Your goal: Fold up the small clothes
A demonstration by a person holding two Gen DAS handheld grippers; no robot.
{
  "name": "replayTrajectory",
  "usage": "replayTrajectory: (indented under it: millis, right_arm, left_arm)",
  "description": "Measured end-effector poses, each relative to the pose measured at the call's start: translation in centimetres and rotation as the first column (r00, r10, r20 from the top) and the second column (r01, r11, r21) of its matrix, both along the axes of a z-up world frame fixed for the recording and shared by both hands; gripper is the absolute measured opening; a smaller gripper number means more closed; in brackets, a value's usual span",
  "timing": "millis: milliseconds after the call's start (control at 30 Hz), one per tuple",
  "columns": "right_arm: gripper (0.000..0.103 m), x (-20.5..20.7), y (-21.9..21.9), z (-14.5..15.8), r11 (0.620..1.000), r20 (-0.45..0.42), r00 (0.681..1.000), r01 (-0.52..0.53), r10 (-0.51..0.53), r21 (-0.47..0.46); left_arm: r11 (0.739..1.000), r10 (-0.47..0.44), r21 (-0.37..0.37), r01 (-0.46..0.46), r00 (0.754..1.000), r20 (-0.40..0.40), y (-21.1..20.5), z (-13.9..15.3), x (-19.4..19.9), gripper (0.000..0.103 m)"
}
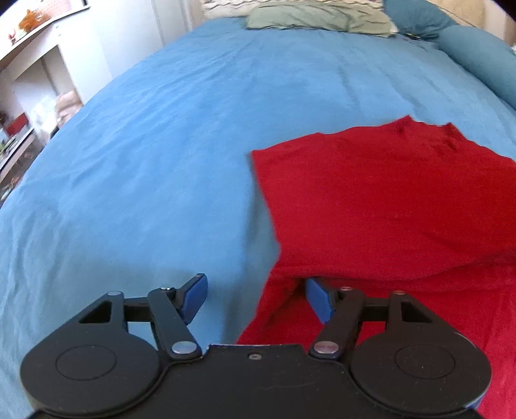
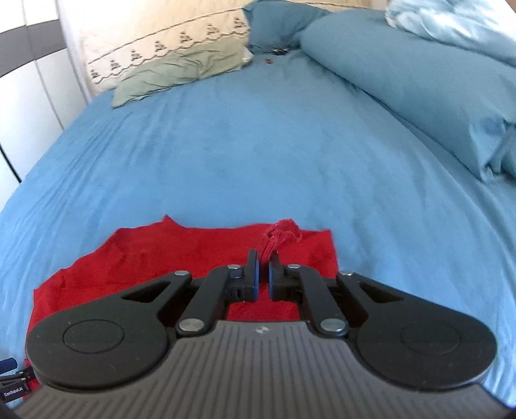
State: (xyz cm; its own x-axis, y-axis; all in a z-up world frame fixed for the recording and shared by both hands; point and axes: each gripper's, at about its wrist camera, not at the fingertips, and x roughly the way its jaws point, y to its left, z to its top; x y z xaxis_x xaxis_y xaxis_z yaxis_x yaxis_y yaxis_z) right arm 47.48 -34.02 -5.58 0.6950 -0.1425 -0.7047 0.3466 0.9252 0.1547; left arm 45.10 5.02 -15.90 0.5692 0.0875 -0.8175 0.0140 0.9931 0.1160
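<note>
A red garment [image 1: 387, 199] lies on the blue bed sheet [image 1: 161, 145], with one part folded over itself. My left gripper [image 1: 254, 299] is open at the garment's near left edge; its right finger [image 1: 317, 299] reaches under the folded layer, its left finger [image 1: 193, 296] is over the sheet. In the right wrist view the garment [image 2: 180, 254] lies flat below my right gripper [image 2: 263, 267], which is shut on a bunched ribbed edge of the red cloth [image 2: 280, 235].
Pillows lie at the head of the bed: a green one [image 1: 316, 16] [image 2: 183, 67] and blue ones [image 2: 403, 80]. A white shelf unit [image 1: 29, 80] stands left of the bed. A wardrobe [image 2: 29, 80] stands at the left.
</note>
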Motion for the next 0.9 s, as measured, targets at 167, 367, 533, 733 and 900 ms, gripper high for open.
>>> replayTrajectory:
  millis: [167,367,533,733,900]
  right_arm:
    - [0.020,0.4,-1.8,-2.4,0.999,-0.045,0.999,0.026,-0.025,0.025]
    - [0.026,-0.1,-2.1,-5.0,0.999,-0.118,0.992,-0.048,0.049,0.014]
    - [0.103,-2.9,-1.6,-2.8,0.998,-0.029,0.998,-0.064,0.064,-0.006]
    - [0.103,-2.0,1.8,-3.8,0.966,-0.044,0.966,-0.255,0.253,-0.038]
    - [0.103,-0.9,1.2,-7.4,0.980,-0.137,0.971,-0.198,0.195,-0.011]
  left_arm:
    - [0.993,0.120,-0.016,-0.121,0.992,-0.032,2.2,-0.4,-0.7,0.072]
    - [0.994,0.106,0.008,-0.105,0.994,-0.032,2.1,0.7,-1.9,0.071]
    - [0.995,-0.096,-0.028,0.098,0.994,0.058,-0.6,3.8,-2.8,0.077]
    - [0.973,-0.206,-0.096,0.210,0.977,0.049,-4.3,3.2,-0.5,0.078]
    - [0.976,-0.196,-0.105,0.191,0.980,-0.038,-5.0,0.3,0.9,0.078]
